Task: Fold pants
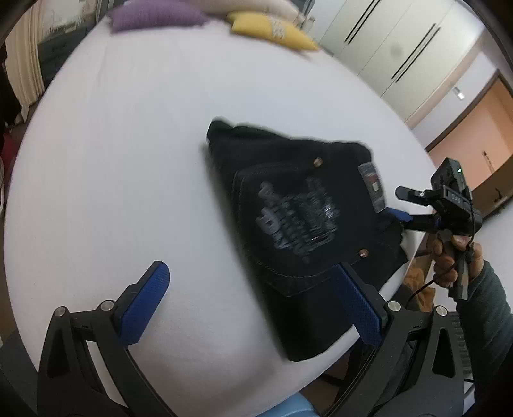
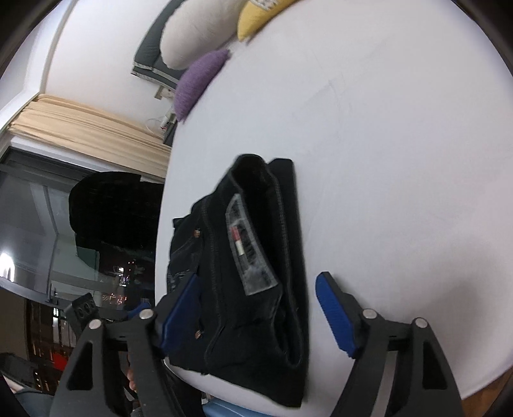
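Black pants [image 1: 298, 221], folded compact, lying at the near edge of the white bed [image 1: 128, 144]; left hand-held gripper [image 1: 253, 304] and right hand-held gripper [image 2: 259, 314] both spread wide, gripping nothing, apparently released because folding looks finished.

Purple cushion [image 1: 154, 14]; yellow cushion [image 1: 272, 30]; wardrobe [image 1: 394, 41]

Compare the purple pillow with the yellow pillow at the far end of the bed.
The purple pillow is plain; the yellow pillow carries a pale patterned patch. In the left wrist view the purple one lies further left, the yellow one nearer the wardrobe. Both lie on the white bed, beside cream pillows.
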Tool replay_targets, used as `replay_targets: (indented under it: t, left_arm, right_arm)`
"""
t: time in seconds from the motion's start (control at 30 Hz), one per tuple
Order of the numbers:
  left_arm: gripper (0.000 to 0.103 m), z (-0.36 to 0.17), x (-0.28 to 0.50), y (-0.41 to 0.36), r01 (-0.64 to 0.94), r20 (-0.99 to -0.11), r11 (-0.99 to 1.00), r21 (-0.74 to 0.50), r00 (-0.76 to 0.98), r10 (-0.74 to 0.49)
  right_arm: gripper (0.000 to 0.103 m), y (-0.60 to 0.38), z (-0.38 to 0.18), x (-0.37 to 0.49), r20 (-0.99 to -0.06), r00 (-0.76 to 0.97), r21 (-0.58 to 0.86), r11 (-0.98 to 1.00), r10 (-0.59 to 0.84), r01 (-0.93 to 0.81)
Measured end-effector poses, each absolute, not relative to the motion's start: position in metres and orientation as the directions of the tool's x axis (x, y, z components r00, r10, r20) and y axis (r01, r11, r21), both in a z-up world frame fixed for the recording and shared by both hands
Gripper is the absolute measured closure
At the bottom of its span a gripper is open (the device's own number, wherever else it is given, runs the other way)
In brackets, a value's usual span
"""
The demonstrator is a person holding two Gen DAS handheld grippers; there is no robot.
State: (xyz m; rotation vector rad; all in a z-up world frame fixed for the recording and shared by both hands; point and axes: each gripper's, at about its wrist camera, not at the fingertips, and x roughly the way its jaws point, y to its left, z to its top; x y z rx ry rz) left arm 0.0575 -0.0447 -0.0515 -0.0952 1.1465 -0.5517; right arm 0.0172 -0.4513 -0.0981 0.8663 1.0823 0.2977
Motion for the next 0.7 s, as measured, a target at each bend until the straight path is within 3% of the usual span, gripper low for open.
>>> replay_targets:
  t: [0.27,0.43,0.63,0.7]
  left_arm:
    - [0.0,-0.07,0.073,-0.063,0.37,-0.872,0.869,-0.329,0.234,-0.43]
    - [0.004,-0.076,0.08,-0.076,0.379,-0.886,0.867,-0.324,0.199,-0.419]
    - [0.025,-0.089,0.086,-0.087,0.383,-0.896,0.857,-0.345,0.138,-0.422]
    - [0.038,-0.092,0.088,-0.091,0.389,-0.892,0.848,-0.36,0.124,-0.436]
  right_arm:
    - [0.011,-0.442,-0.1,0.031,-0.655,0.421,0.73,0.671,0.628,0.134]
    - [0.012,-0.421,-0.099,0.04,-0.688,0.369,0.692,0.718,0.625,0.074]
    - [0.023,-0.416,-0.101,0.045,-0.707,0.355,0.671,0.738,0.612,0.066]
    - [0.031,-0.415,-0.101,0.044,-0.723,0.35,0.652,0.755,0.595,0.064]
